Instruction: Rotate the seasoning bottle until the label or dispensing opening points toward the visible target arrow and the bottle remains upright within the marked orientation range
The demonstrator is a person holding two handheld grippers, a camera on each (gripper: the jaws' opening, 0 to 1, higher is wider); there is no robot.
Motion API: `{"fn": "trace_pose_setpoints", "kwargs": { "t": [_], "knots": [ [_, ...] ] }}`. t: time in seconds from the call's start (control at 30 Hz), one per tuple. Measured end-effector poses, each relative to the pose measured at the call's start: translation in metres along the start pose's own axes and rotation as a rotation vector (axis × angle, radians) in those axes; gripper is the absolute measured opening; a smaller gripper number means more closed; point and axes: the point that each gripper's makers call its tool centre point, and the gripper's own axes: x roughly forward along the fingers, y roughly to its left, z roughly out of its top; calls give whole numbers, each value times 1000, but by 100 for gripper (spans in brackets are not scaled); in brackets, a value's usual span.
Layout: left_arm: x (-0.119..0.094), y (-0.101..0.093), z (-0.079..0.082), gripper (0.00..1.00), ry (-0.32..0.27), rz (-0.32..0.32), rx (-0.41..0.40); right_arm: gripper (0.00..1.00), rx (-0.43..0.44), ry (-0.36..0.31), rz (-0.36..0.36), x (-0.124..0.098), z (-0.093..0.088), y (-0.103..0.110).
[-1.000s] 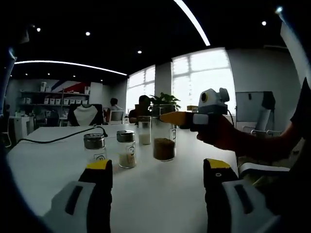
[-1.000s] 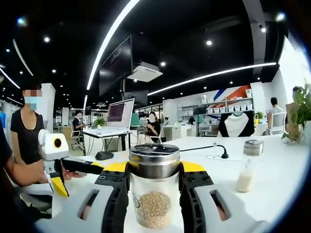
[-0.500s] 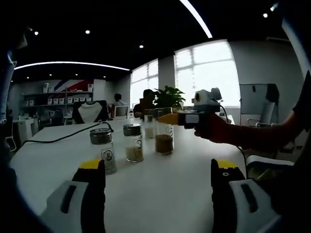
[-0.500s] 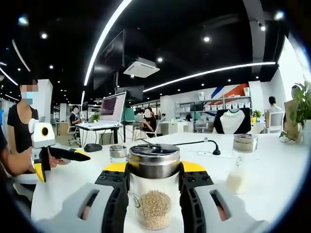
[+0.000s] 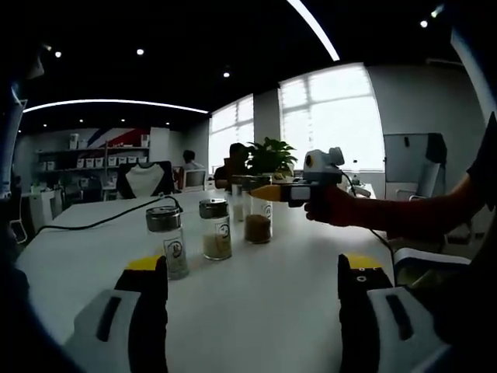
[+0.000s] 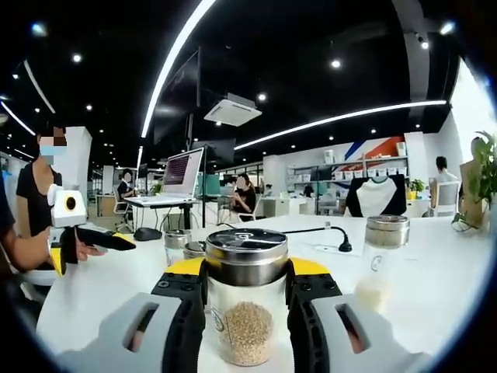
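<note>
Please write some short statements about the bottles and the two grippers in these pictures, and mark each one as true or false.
1. The right gripper is closed on a glass seasoning bottle with a metal lid. True.
2. That bottle holds red liquid. False: it holds tan grains.
3. The left gripper grips a bottle. False: its jaws stand open and apart.
4. A black cable lies on the white table. True.
5. The held bottle lies on its side. False: it is upright.

Right gripper jaws clamped on both sides of seasoning bottle, upright, steel lid, tan grains inside. Second bottle stands toward the white table's right edge, two more lids behind the left jaw. Left gripper near the table's left edge.
</note>
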Motion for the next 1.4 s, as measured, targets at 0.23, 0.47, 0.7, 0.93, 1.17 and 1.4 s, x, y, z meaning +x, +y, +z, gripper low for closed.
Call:
{"fn": "trace_pose_setpoints", "kwargs": {
  "t": [0.23, 0.47, 0.7, 0.93, 1.17, 1.4],
  "knots": [
    [0, -4, 1, 96, -5, -8, 1, 38, 1, -15, 12, 3, 0, -3],
    [-1, 0, 5, 97, -17, 12, -1, 38, 0, -14, 18, 4, 1, -2],
    [2, -3, 0, 97, 1, 1, 0, 38, 1, -6, 43, 5, 1, -4],
    [3, -3, -2, 97, 7, 0, 1, 38, -2, 4, 64, 8, 0, -5],
    [2, -4, 0, 98, 0, -3, -7, 38, 2, 5, 86, 10, 0, -3],
    [2, -3, -2, 98, 4, -5, -15, 39, -17, 27, 75, 11, -1, -3]
  ]
}}
